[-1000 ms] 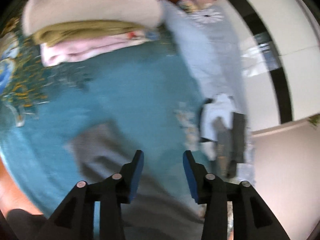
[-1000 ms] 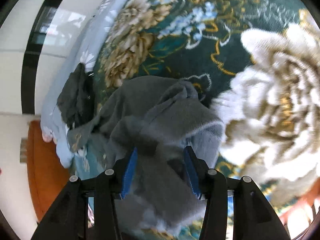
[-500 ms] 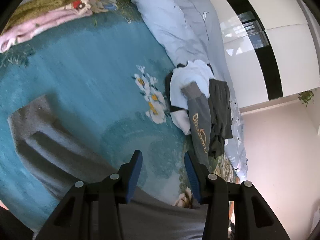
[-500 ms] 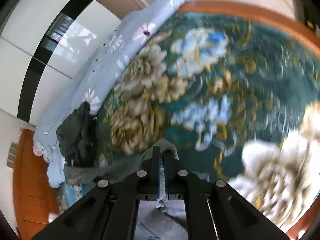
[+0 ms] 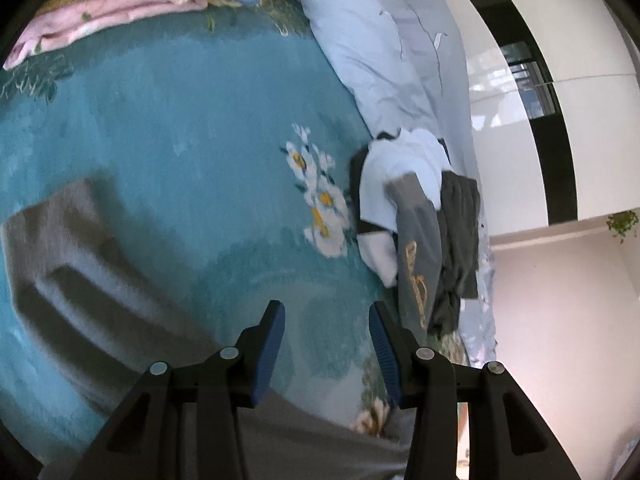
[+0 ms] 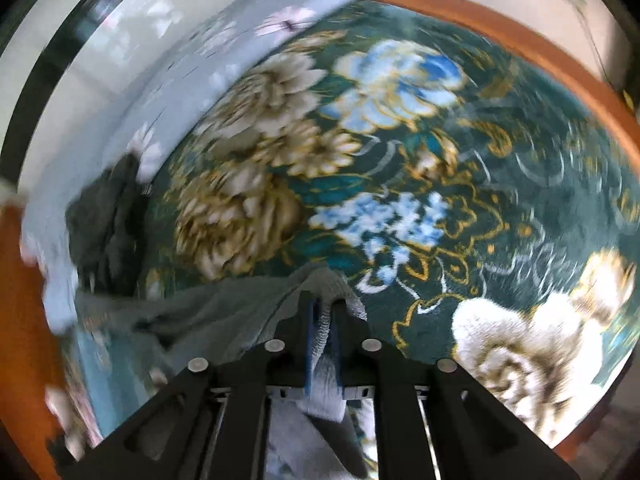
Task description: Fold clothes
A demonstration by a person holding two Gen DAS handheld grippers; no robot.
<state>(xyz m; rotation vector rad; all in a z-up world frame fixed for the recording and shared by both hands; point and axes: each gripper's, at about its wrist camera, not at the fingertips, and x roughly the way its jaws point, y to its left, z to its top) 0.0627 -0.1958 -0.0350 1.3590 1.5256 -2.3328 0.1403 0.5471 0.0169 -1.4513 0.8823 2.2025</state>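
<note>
1. A second ago the right hand-held gripper [image 6: 320,322] stood spread over the crumpled grey knit garment [image 6: 224,316]; half a second ago it was already shut, and now it is clenched on a bunched fold of that garment, which rises between the blue pads and trails off to the left over the teal floral bed blanket [image 6: 460,184].
2. The left hand-held gripper [image 5: 326,330] is released as before, its two blue pads [image 5: 272,346] well apart with nothing between them. A second ago its view was blurred and aimed at the folded stack; now it looks further along the blanket.
3. In the left wrist view the same grey knit garment [image 5: 92,264] lies spread flat on the teal blanket [image 5: 180,120], left of and under the gripper, one folded-over band showing across it.
4. Counted from that view: one pile of unfolded clothes [image 5: 420,232] at the blanket's right edge, holding a pale blue-and-white top, a grey piece with gold lettering and a dark grey piece.
5. One stack of folded pieces [image 5: 112,4] lies at the blanket's far edge, with an olive layer over a pink one.
6. One light blue flower-print quilt [image 5: 384,48] runs along the blanket's right side, against the white wardrobe with a black stripe [image 5: 552,120].
7. In the right wrist view a wooden bed frame [image 6: 520,52] borders the blanket's far edge.
</note>
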